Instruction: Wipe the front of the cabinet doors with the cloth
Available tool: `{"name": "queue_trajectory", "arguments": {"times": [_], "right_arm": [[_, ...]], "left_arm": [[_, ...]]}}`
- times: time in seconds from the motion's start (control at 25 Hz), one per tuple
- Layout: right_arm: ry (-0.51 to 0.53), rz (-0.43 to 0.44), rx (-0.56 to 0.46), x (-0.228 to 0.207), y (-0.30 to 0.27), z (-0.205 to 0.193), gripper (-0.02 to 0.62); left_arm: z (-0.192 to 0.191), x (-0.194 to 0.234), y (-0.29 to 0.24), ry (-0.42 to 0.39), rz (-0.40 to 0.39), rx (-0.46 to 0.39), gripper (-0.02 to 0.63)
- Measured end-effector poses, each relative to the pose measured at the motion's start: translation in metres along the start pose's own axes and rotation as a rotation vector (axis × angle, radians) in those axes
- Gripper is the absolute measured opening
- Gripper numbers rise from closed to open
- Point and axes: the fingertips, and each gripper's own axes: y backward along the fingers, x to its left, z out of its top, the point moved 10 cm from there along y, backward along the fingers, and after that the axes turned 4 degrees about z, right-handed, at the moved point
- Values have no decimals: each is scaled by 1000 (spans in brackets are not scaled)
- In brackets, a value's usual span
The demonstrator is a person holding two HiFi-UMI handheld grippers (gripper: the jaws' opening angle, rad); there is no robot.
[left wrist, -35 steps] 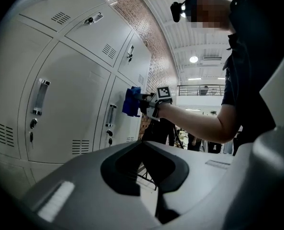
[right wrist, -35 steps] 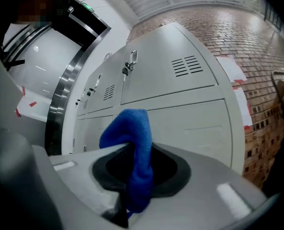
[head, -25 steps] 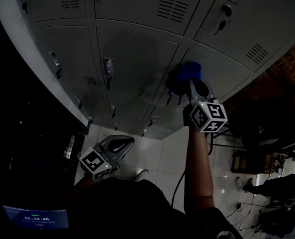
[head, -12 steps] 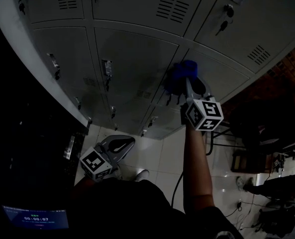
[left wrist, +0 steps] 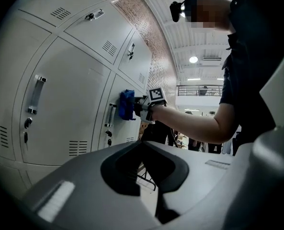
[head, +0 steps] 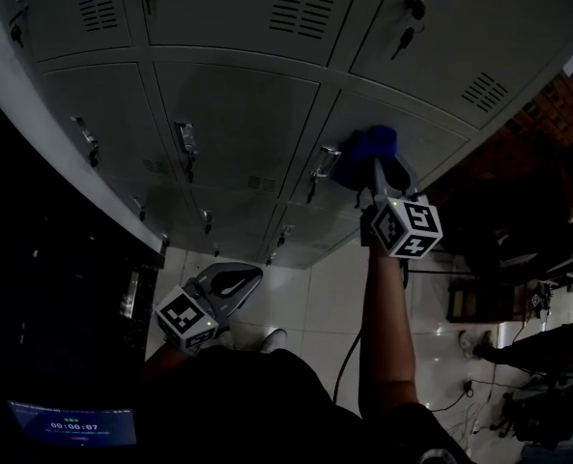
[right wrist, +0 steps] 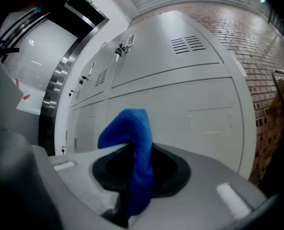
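A bank of grey metal cabinet doors fills the upper head view. My right gripper is shut on a blue cloth and holds it against a middle-row door, just right of that door's handle. The right gripper view shows the blue cloth pinched between the jaws, with the grey door close ahead. My left gripper hangs low by the person's body, away from the cabinets, its jaws closed with nothing between them. From the left gripper view the cloth rests on the door.
Door handles and key locks stick out from the doors. A dark steel frame stands left of the cabinets. White floor tiles lie below, with chairs and cables at the right.
The right gripper with the cloth has shifted a little to the right along the door. The head camera has tilted, so the cabinets sit lower-left. The left gripper has stayed put.
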Motion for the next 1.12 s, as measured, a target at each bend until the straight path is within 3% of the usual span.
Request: {"name": "queue_trajectory", "arguments": {"times": [1.12], "right_arm": [[-35,-232,11,-98,66,-14,67]], "left_arm": [[6,-19,-64,-19,-135,9,0]]}}
